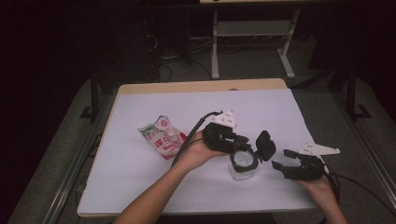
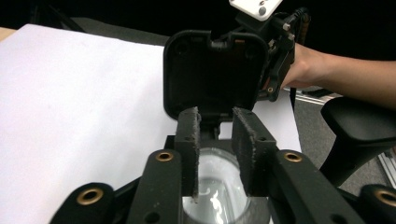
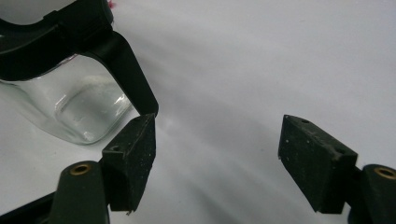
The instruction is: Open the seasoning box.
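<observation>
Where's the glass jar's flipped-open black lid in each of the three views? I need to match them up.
High view: the lid stands open right of centre, between the left gripper and right gripper.
Left gripper view: top centre, upright beyond the jaws.
Right gripper view: its black edge runs down from top left.
Shared landmark: the clear glass jar.

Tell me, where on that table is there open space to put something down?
The far half of the white table is bare, likewise the near left corner. It is crowded around the glass jar with its open lid, between the red-and-white pouch and right gripper.
</observation>
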`<state>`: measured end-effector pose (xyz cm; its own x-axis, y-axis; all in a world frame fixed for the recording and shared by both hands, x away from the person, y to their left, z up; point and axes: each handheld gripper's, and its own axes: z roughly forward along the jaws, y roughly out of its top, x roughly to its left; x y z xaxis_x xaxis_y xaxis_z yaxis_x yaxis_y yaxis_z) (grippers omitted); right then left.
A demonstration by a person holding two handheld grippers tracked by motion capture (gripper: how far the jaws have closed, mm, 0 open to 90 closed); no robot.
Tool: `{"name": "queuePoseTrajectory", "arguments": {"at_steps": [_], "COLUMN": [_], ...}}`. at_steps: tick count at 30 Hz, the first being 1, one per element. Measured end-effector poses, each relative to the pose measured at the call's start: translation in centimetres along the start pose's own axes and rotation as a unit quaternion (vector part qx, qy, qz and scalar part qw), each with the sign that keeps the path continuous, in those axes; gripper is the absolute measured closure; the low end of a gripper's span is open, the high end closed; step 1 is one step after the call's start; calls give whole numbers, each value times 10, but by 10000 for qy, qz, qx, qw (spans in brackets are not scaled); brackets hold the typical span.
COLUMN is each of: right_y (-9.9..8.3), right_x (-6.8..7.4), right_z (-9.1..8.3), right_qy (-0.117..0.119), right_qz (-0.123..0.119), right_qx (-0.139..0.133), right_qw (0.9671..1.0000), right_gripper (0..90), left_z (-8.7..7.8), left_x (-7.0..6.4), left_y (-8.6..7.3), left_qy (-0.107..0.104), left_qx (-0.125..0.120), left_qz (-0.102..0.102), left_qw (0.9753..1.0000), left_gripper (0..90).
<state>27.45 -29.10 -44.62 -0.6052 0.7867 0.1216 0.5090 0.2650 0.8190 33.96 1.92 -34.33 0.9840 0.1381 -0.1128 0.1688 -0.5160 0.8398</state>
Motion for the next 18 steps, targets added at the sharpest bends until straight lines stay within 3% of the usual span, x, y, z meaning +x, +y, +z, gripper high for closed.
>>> {"name": "queuePoseTrajectory", "arguments": {"at_steps": [18], "right_y": [1], "right_x": [0], "right_z": [0], "right_qy": [-12], "right_qz": [33], "right_qx": [-59], "right_qw": [10000], "right_gripper": [273], "left_z": [-34], "left_x": [-4], "left_y": [-36], "left_qy": [272], "left_qx": [-3], "left_qz": [-308], "left_qw": [9992], "left_gripper": [579]}}
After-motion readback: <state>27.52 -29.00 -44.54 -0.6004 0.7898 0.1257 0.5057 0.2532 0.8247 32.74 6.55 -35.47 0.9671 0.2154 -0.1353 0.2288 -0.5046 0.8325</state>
